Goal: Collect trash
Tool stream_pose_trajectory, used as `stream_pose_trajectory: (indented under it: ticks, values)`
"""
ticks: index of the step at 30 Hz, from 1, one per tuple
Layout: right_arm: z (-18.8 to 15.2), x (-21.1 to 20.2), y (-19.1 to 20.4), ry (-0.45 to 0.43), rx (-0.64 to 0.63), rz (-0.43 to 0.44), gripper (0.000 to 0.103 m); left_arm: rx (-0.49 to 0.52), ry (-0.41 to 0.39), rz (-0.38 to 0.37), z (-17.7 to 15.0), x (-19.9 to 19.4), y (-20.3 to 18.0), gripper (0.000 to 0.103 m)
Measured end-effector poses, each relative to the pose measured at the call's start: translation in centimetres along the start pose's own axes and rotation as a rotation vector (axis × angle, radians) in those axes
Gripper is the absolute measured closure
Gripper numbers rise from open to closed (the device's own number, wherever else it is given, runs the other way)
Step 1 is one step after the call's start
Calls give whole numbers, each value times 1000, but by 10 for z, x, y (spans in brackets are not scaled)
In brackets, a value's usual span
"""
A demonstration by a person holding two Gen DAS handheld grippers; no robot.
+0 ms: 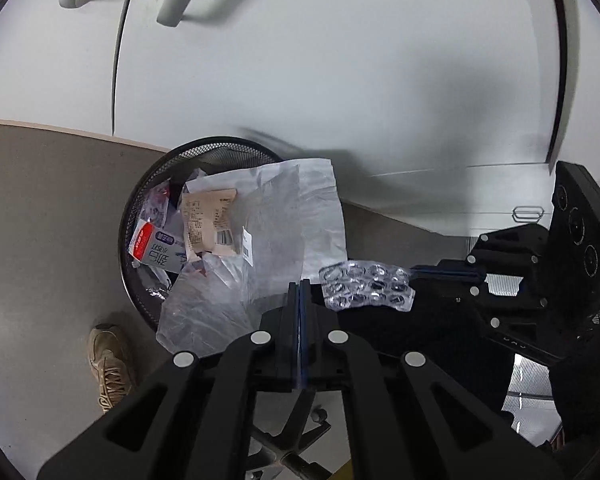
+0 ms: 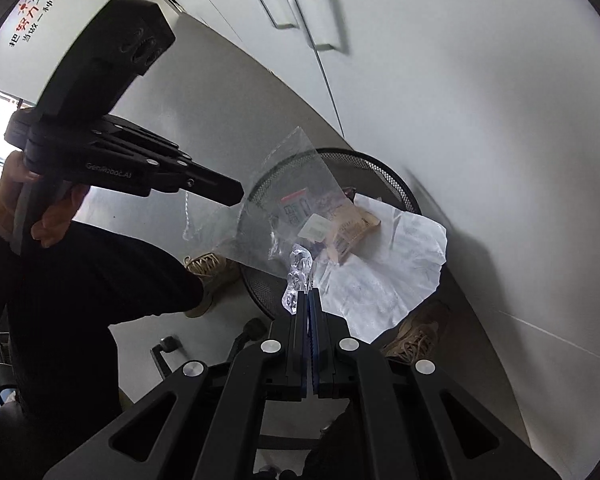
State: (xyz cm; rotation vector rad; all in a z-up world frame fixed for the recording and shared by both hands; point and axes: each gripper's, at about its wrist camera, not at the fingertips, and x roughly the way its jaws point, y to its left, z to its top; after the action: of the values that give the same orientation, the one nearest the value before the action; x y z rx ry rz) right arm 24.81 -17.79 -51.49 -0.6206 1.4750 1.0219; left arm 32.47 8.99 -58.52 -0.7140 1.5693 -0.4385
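Right gripper (image 2: 309, 296) fingers pinched an empty blister pack (image 2: 298, 276) at lower centre of its view. Left gripper (image 1: 299, 286) fingers pinched a clear plastic bag (image 1: 220, 304), frame centre. Both hung right over the mesh bin (image 1: 140, 184), already loaded with a carton (image 1: 154, 250), wrappers and paper. Collection looked nearly done; drop-off remained. Both grippers were angled downward, right one steeper.

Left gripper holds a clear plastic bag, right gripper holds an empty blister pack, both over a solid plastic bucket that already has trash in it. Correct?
Not quite: the bin is a black wire-mesh basket, not a solid plastic bucket, as the left wrist view shows. The rest stands: the left gripper holds the clear plastic bag, the right gripper the blister pack.
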Motion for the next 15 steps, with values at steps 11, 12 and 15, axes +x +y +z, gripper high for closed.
stream_pose_trajectory:
  ticks: [11, 12, 15]
  values:
    - [6, 16, 11, 61, -56, -69, 36, -34, -31, 87, -4, -13, 6, 5]
    - [6, 15, 13, 57, -63, -78, 32, -31, -33, 73, -5, -16, 6, 5]
    - [4, 11, 16, 50, -58, -98, 11, -38, -46, 53, -7, -20, 3, 4]
